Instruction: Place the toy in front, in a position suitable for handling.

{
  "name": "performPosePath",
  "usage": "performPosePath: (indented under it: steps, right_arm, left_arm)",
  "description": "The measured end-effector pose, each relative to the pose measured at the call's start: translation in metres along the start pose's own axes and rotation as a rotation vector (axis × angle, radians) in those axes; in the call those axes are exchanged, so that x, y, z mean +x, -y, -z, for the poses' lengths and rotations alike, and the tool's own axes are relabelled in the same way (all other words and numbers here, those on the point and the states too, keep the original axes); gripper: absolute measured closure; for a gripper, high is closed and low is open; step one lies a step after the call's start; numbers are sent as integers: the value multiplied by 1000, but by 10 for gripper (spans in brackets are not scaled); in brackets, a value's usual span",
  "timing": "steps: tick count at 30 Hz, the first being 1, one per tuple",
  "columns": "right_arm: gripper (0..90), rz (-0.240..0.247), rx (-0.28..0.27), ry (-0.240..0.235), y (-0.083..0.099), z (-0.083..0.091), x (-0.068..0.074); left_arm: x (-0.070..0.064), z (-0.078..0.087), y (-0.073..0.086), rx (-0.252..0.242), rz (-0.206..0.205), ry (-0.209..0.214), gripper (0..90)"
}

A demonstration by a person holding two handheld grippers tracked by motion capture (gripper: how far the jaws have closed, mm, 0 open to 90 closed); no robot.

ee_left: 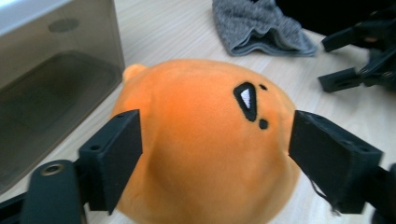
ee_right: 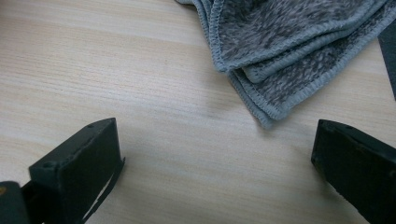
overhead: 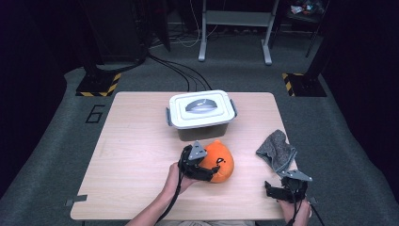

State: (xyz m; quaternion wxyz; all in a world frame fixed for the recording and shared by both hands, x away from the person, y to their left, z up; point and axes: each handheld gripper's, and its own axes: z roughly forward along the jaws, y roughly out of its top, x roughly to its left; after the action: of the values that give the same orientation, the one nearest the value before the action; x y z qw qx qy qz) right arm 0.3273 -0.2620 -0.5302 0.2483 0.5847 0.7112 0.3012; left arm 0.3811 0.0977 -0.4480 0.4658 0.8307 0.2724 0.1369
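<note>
High view: left tool point(overhead: 207, 170) spread around orange plush point(overhead: 220, 161); right tool point(overhead: 273, 189) spread near grey cloth point(overhead: 276, 148)

The left claw point(overhead: 205, 165) hides the orange plush's point(overhead: 221, 160) near side in the high view, while the grey cloth point(ee_right: 299, 51) runs off the right gripper view's top edge.

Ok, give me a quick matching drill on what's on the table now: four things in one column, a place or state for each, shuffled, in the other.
Things:
1. orange plush toy
2. grey cloth
3. storage box
4. right gripper

Places or states:
A. lid on, at the table's far side
B. open over bare wood, nothing between its jaws
C. between the left gripper's jaws
D. crumpled near the table's right edge

Pairs: 1-C, 2-D, 3-A, 4-B
</note>
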Motion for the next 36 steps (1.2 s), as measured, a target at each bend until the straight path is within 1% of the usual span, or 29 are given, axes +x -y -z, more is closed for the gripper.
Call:
performPosePath:
  steps: [1,4,5,6,7,8,9,10,11,12,15,16,18,19,20,21,22,23,27,28,29,30,31,32,33,34,35,36]
  right_arm:
    - [0,5,-3,1,0,0,0]
    - [0,-8,-19,-4,1,3,-1]
    - [0,-18,-20,-14,2,4,-1]
    - [0,-18,-20,-14,2,4,-1]
    - [0,-25,-30,-24,3,8,0]
    - [0,-24,-33,-24,3,10,2]
    - [0,-24,-33,-24,3,10,2]
    - [0,-19,-43,-32,2,16,7]
    - [0,-18,-48,-44,0,18,9]
    - [0,-17,-53,-52,-2,21,13]
    - [0,6,-63,-85,-8,25,24]
    - [0,18,-66,-97,-11,26,29]
    - [0,36,-68,-119,-16,26,38]
    - [0,47,-71,-129,-18,26,43]
    - [0,54,-76,-142,-21,26,47]
    - [0,54,-76,-142,-21,26,47]
    - [0,77,-75,-170,-26,24,57]
    - [0,93,-75,-176,-29,23,62]
    - [6,143,-75,-217,-39,19,82]
    - [6,156,-76,-233,-42,18,86]
    - [6,156,-76,-233,-42,18,86]
    - [13,177,-71,-252,-47,15,95]
    - [13,177,-71,-252,-47,15,95]
    - [23,189,-68,-276,-51,13,101]
    - [29,198,-69,-284,-53,12,104]
    - [38,199,-68,-298,-55,12,107]
    - [47,215,-71,-305,-57,10,108]
    - [58,213,-69,-319,-58,9,111]
  left_arm:
    - [2,4,0,-4,7,-3,155]
    - [10,14,3,-24,39,2,143]
    - [15,18,4,-30,46,-6,143]
    - [15,18,4,-30,46,-6,143]
    - [23,23,7,-35,67,-14,142]
    - [27,25,9,-35,78,-20,143]
    - [27,25,9,-35,78,-20,146]
    - [35,28,12,-30,93,-22,147]
    - [38,28,14,-31,101,-27,147]
    - [41,28,17,-30,115,-22,148]
    - [49,26,23,-15,139,-15,151]
    - [51,24,25,-9,146,-7,153]
    - [53,21,29,0,157,-5,161]
    - [55,20,30,8,153,1,168]
    - [56,18,31,13,162,10,174]
    - [56,18,31,13,162,10,178]
    - [59,15,32,18,174,33,187]
    - [61,13,32,12,174,33,191]
    - [64,8,32,21,163,50,232]
    - [65,6,32,20,160,53,239]
    - [65,6,32,20,160,53,247]
    - [67,4,32,26,170,61,263]
    - [67,4,32,26,170,61,276]
    - [70,1,33,24,186,84,285]
    - [71,0,34,25,194,98,289]
    - [73,-1,34,24,190,111,313]
    - [73,-2,34,23,199,121,330]
    - [74,-3,35,23,198,136,348]
